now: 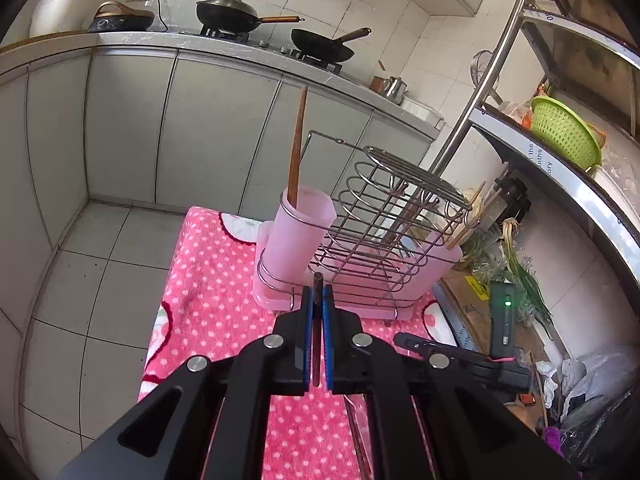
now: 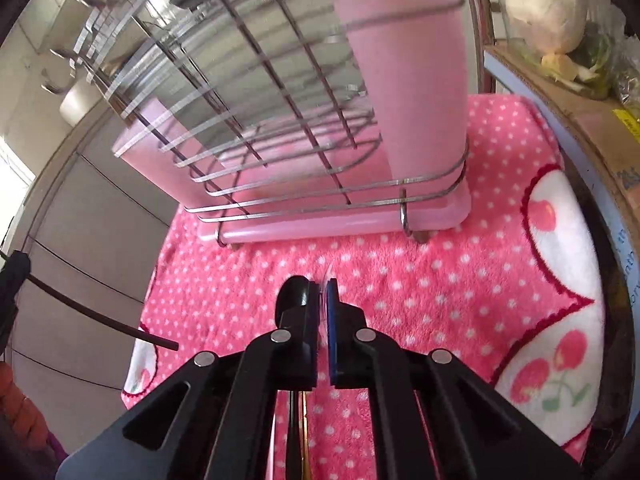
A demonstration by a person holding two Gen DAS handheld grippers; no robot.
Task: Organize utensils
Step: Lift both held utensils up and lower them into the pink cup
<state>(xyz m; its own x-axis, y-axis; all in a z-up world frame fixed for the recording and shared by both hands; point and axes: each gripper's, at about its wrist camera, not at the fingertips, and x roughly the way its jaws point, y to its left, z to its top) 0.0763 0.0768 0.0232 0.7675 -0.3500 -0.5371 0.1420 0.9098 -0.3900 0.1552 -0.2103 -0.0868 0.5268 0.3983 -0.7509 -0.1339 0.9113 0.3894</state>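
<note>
My left gripper (image 1: 318, 292) is shut on a dark chopstick (image 1: 317, 320) that runs back between its blue pads, just short of the pink tray (image 1: 272, 300). On the tray stands a wire rack (image 1: 384, 224) with a pink cup (image 1: 298, 232) that holds one brown chopstick (image 1: 298, 144). My right gripper (image 2: 325, 286) is shut low over the pink dotted cloth (image 2: 400, 280). A black spoon (image 2: 295, 295) shows just left of its left fingertip, handle running underneath; a grip on it cannot be made out. The rack (image 2: 240, 100) and cup (image 2: 408, 80) stand beyond, blurred.
A steel shelf at the right carries a green colander (image 1: 564, 132). Spring onions (image 1: 524, 272) and a black device with a green light (image 1: 502, 320) lie beside the cloth. Woks (image 1: 228, 10) sit on the far stove. Tiled floor drops off left of the cloth. A cardboard box (image 2: 580, 120) borders the right.
</note>
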